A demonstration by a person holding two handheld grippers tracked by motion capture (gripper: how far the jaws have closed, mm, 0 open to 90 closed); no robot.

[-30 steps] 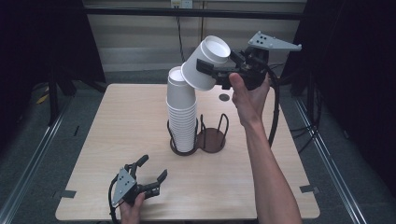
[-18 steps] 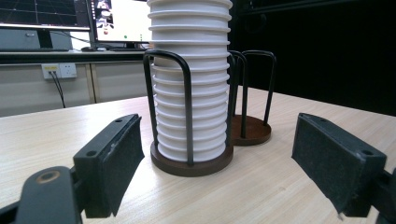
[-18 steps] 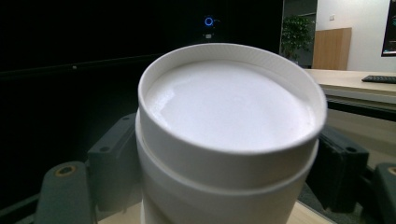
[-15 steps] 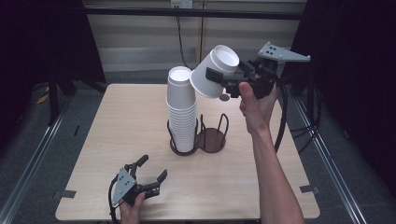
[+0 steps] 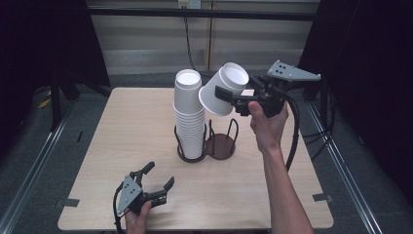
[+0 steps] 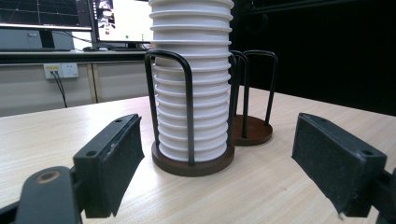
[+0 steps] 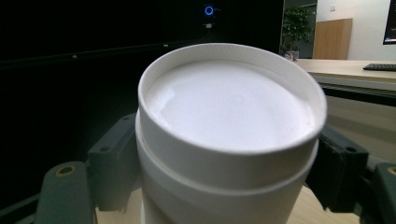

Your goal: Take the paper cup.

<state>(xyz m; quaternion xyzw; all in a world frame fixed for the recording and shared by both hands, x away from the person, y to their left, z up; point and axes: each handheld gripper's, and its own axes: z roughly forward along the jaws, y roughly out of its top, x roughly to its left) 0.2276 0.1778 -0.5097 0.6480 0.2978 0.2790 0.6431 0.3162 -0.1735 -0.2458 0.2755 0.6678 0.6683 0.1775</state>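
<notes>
Since a second ago the right tongs (image 5: 233,100) have carried the white cup (image 5: 223,89) down and to the right, away from the top of the cup stack (image 5: 190,117), and the cup now hangs tilted just beside the stack's upper end rather than above it. Nearest to me, at the front edge of the surface (image 5: 122,126), the left tongs (image 5: 155,183) have not stirred; they lie low with jaws apart and nothing between them, pointing toward the holder. Farther in stands the wire holder (image 5: 207,144) with its two round bases: the left ring is full of nested cups, the right ring (image 5: 221,146) is bare. Above and a little to the right of that bare ring, the right tongs are clamped on the cup's side, one pad on each flank, as the right gripper view shows with the cup (image 7: 229,135) bulking up between the black pads (image 7: 112,163). The cup's long axis leans steeply, its closed bottom turned up and back toward the hand, its mouth down and toward the stack. What matters next, I'd judge, is that the empty ring lies almost straight below the held cup, so the right hand is far the nearer one; the cup would need righting onto a vertical axis before it goes down between the wires.
</notes>
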